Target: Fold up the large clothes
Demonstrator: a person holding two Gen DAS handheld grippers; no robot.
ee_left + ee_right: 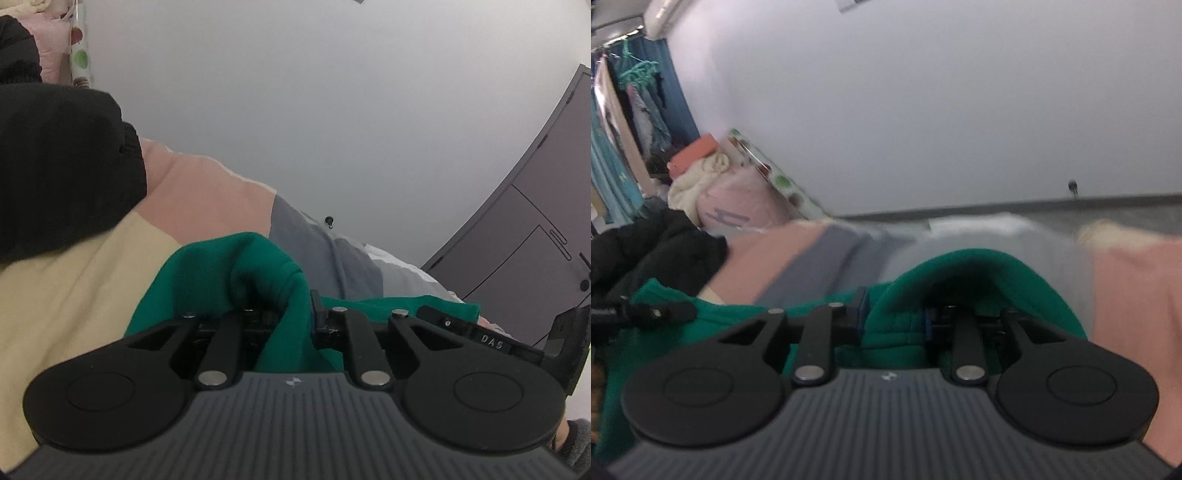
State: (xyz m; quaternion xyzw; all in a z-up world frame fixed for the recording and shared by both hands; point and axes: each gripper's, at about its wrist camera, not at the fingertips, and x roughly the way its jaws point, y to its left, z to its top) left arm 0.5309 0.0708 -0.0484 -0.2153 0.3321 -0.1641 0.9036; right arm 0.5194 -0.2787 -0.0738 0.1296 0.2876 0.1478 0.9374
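Observation:
A green garment (207,266) lies bunched on a bed cover (74,288) made of cream, pink and grey blocks. My left gripper (284,310) is shut on a fold of the green cloth, which runs down between its fingers toward the camera. In the right wrist view the same green garment (979,266) arches over my right gripper (895,314), whose blue pads (862,306) pinch a thick quilted fold. Each view shows the other gripper at its edge, low over the green cloth: the right one (461,325) and the left one (646,312).
A black jacket (55,166) lies heaped on the bed to the left, also in the right wrist view (657,243). Pink and cream bedding (731,199) is piled by the white wall. Clothes hang at the far left (613,147). A grey door (535,221) stands to the right.

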